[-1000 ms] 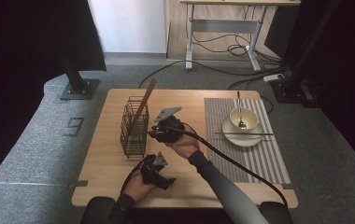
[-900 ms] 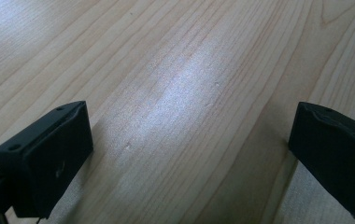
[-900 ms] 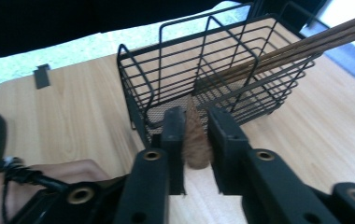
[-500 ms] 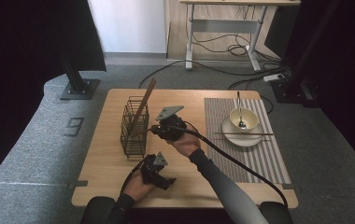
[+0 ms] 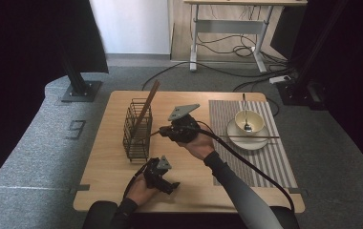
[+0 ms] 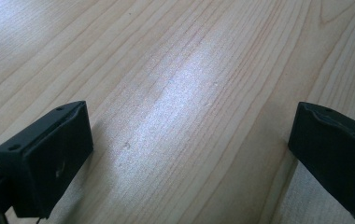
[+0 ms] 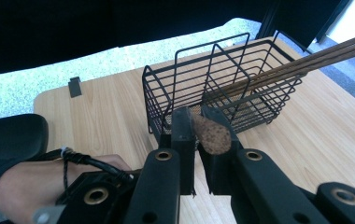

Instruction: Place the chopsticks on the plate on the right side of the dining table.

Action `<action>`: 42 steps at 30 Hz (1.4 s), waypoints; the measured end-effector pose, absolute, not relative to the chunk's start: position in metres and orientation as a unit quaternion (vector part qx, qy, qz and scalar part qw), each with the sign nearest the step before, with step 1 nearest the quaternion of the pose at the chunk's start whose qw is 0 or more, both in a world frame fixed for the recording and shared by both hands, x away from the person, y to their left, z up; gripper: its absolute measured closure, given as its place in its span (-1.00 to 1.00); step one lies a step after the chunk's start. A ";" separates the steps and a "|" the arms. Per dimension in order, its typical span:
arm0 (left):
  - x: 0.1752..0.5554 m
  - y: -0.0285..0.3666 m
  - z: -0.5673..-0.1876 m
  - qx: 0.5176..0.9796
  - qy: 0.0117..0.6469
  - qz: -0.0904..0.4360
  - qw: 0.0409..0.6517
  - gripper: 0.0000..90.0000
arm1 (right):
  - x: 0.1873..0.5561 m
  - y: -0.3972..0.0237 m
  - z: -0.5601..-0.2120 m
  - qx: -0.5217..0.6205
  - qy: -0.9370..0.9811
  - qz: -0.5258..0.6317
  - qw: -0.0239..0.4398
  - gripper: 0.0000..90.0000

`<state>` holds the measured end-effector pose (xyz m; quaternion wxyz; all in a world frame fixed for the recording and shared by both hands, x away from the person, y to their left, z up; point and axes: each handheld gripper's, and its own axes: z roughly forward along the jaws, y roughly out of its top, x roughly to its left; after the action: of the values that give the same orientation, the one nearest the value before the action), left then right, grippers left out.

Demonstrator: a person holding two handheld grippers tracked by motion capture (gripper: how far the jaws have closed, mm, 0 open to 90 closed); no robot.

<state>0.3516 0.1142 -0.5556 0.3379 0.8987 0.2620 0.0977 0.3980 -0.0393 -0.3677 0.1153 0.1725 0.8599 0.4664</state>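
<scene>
left gripper [image 5: 163,179]: near edge of table [image 5: 112,162], jaws wide apart over bare wood, unmoved
right gripper [image 5: 163,133]: clamped on a brown stick's [image 7: 211,135] butt end, jaws just closed on it; lifted slightly since a second ago
stick: runs left into rack [image 5: 138,129]
rack: just left of right gripper, chopsticks [image 5: 146,109] lean inside, unchanged
bowl [image 5: 249,122]: far right, on plate [image 5: 234,136], untouched
</scene>
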 end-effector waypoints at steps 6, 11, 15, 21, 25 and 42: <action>0.352 0.114 -0.556 0.899 0.262 0.097 0.339 -1.00 | 0.394 -0.060 -0.356 0.183 0.851 0.478 0.113 0.85; 0.351 0.114 -0.556 0.898 0.263 0.098 0.338 -1.00 | 0.390 -0.076 -0.346 0.188 0.846 0.486 0.116 0.85; 0.352 0.114 -0.556 0.898 0.263 0.098 0.338 -1.00 | 0.387 -0.086 -0.339 0.193 0.842 0.488 0.123 0.85; 0.352 0.114 -0.556 0.898 0.263 0.097 0.338 -1.00 | 0.382 -0.100 -0.329 0.199 0.835 0.496 0.133 0.85; 0.352 0.114 -0.556 0.898 0.263 0.097 0.338 -1.00 | 0.379 -0.110 -0.323 0.203 0.831 0.498 0.139 0.85; 0.352 0.113 -0.555 0.898 0.262 0.098 0.338 -1.00 | 0.366 -0.153 -0.331 0.230 0.827 0.489 0.154 0.85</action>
<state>0.3525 0.1134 -0.5555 0.3385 0.8985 0.2620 0.0976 0.3663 -0.1530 -0.3305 0.1544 0.2300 0.8274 0.4886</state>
